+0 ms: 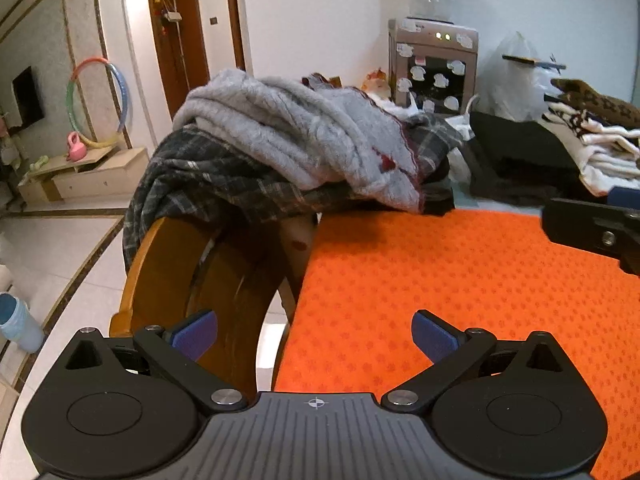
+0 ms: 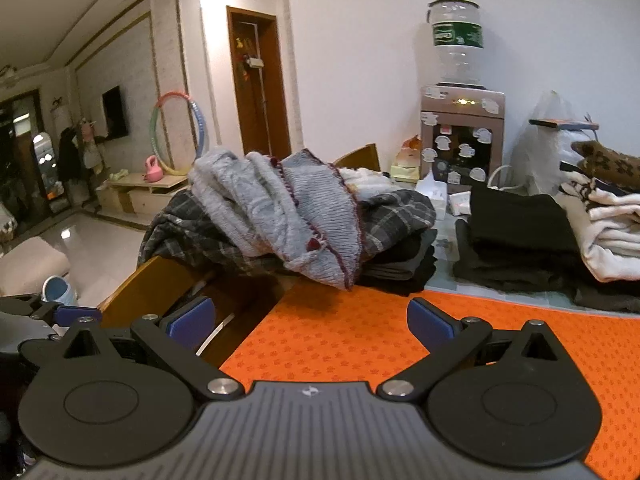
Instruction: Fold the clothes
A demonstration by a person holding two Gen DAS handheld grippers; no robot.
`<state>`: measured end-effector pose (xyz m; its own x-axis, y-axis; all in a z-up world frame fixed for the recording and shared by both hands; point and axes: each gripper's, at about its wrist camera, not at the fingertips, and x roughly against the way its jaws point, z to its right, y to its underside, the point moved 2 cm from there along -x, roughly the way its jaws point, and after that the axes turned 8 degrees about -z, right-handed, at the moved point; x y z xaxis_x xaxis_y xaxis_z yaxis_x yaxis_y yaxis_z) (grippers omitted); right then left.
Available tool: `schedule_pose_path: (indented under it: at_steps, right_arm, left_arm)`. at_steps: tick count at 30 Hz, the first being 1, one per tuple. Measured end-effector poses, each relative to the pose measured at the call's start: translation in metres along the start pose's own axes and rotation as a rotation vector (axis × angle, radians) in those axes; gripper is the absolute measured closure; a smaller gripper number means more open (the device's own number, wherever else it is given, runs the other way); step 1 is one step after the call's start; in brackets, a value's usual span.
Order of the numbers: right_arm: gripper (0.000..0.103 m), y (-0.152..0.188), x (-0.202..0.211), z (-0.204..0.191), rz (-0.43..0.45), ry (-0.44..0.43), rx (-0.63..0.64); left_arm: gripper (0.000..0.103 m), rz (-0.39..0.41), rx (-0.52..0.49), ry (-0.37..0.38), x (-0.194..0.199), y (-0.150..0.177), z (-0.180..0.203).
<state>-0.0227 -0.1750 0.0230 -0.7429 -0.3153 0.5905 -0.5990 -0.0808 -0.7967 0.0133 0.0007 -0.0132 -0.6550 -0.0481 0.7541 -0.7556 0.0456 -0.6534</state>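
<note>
In the left wrist view, the left claw [image 1: 315, 338] is seen spread wide, nothing between its blue pads [image 1: 195, 335]; it is held above the near left edge of the table covered by an orange dotted mat [image 1: 440, 292]. A fluffy grey knitted garment with dark red trim [image 1: 304, 136] is draped over a dark grey checked garment [image 1: 200, 188], both heaped on the curved back of a wooden chair [image 1: 168, 280] just beyond the far left corner of the mat. At the far right, a folded black garment [image 1: 516, 148] and a folded cream and brown patterned pile [image 1: 600, 148] are seen. Part of the right claw [image 1: 596, 232] enters at the right edge. A water dispenser with a clear bottle [image 1: 432, 64] stands against the far wall.

In the right wrist view, the right claw [image 2: 311, 326] is likewise spread, empty, above the orange mat [image 2: 360, 344]. The grey knitted garment [image 2: 288, 212] hangs over the checked garment [image 2: 192, 232] on the chair back [image 2: 160, 284], its lower edge reaching the far edge of the mat. The black stack [image 2: 520, 232] and cream pile [image 2: 612, 224] lie far right. Part of the left claw [image 2: 60, 316] is visible at the near left.
</note>
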Motion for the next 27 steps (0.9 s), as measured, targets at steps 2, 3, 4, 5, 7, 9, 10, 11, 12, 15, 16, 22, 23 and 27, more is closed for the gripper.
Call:
schedule_pose_path:
  at_steps: [2, 3, 4, 5, 7, 9, 10, 11, 12, 15, 16, 22, 23, 27]
  right_arm:
    - [0.0, 0.001, 0.001, -0.002, 0.005, 0.005, 0.015]
    - [0.0, 0.002, 0.002, -0.003, 0.007, 0.007, 0.023]
    - [0.0, 0.002, 0.003, -0.004, 0.009, 0.01, 0.031]
    - [0.0, 0.003, 0.004, -0.005, 0.011, 0.012, 0.038]
    - [0.0, 0.004, 0.005, -0.007, 0.016, 0.017, 0.054]
    - [0.0, 0.004, 0.005, -0.009, 0.017, 0.022, 0.065]
    - [0.0, 0.001, 0.001, -0.009, 0.006, 0.024, 0.059]
    - [0.0, -0.002, -0.003, -0.009, -0.001, 0.025, 0.053]
    - [0.0, 0.0, -0.004, -0.006, 0.003, 0.021, 0.046]
    - [0.0, 0.005, -0.007, -0.001, 0.011, 0.02, 0.028]
    - [0.0, 0.005, -0.008, 0.0, 0.01, 0.023, 0.023]
    - [0.0, 0.005, -0.011, 0.002, 0.003, 0.032, 0.01]
    - [0.0, 0.005, -0.011, 0.002, 0.003, 0.032, 0.009]
    - [0.0, 0.004, -0.012, 0.003, 0.0, 0.031, 0.014]
  left_arm:
    - [0.0, 0.025, 0.002, -0.001, 0.003, 0.004, 0.0]
    - [0.0, 0.038, 0.003, -0.001, 0.005, 0.006, 0.001]
    - [0.0, 0.05, 0.003, -0.001, 0.007, 0.007, 0.001]
    - [0.0, 0.063, 0.004, -0.002, 0.008, 0.009, 0.001]
    - [0.0, 0.065, 0.001, 0.007, 0.008, 0.009, 0.0]
    - [0.0, 0.044, -0.008, 0.025, 0.004, 0.004, -0.003]
    - [0.0, 0.027, -0.016, 0.027, 0.001, 0.0, -0.001]
    - [0.0, 0.01, -0.025, 0.027, -0.003, -0.005, 0.001]
    - [0.0, 0.007, -0.027, 0.032, -0.005, -0.005, 0.002]
    - [0.0, 0.0, -0.031, 0.045, -0.008, -0.006, 0.003]
    - [0.0, -0.003, -0.032, 0.05, -0.009, -0.007, 0.004]
    - [0.0, -0.017, -0.041, 0.076, -0.015, -0.009, 0.007]
    - [0.0, -0.02, -0.043, 0.081, -0.016, -0.009, 0.008]
    - [0.0, -0.024, -0.045, 0.086, -0.018, -0.01, 0.009]
